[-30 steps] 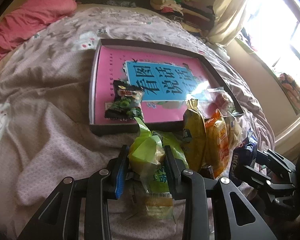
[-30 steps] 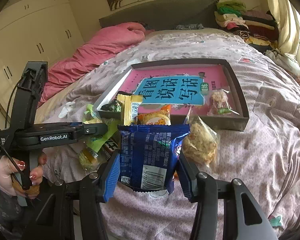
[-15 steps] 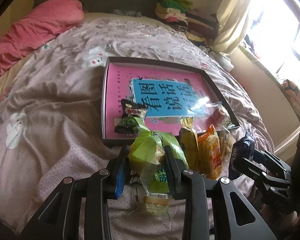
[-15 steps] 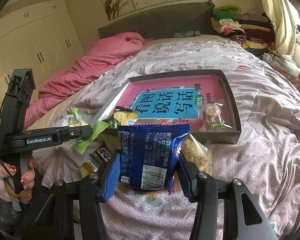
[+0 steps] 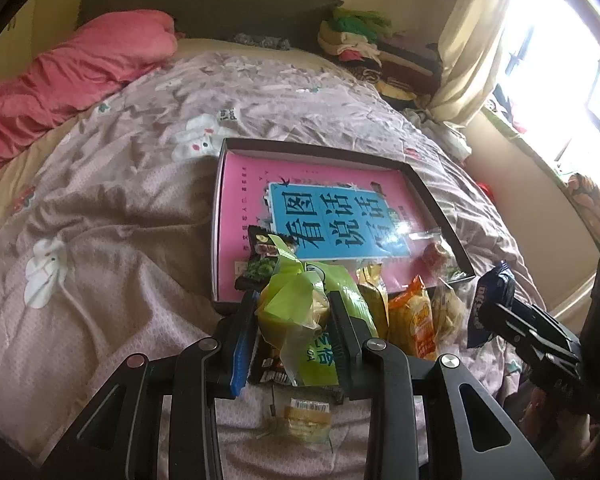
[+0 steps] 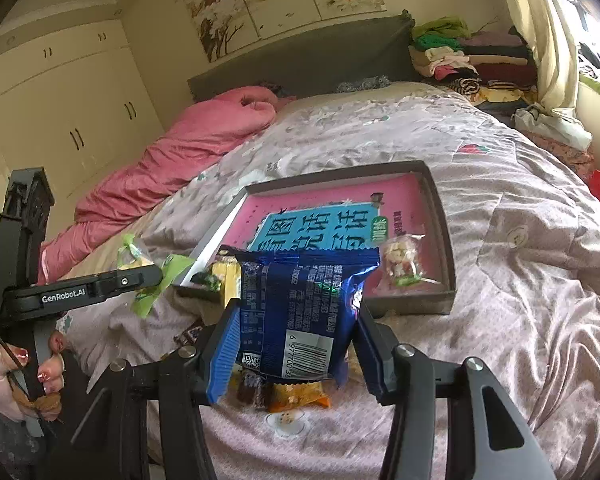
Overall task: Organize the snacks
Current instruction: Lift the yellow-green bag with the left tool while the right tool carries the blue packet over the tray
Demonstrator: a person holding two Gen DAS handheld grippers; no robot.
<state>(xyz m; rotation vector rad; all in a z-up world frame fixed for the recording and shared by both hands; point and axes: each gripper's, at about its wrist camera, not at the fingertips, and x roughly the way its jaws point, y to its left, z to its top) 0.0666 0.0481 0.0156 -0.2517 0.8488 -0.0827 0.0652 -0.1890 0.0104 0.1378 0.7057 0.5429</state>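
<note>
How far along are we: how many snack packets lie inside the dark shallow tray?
2: a dark green-printed packet in the dark shallow tray's near-left corner, a clear packet of sweets near its right wall. Its near edge is partly covered; more may be hidden.

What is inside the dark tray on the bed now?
The dark tray holds a pink book, a clear snack bag and a dark green packet. Held packets hide its near edge.
</note>
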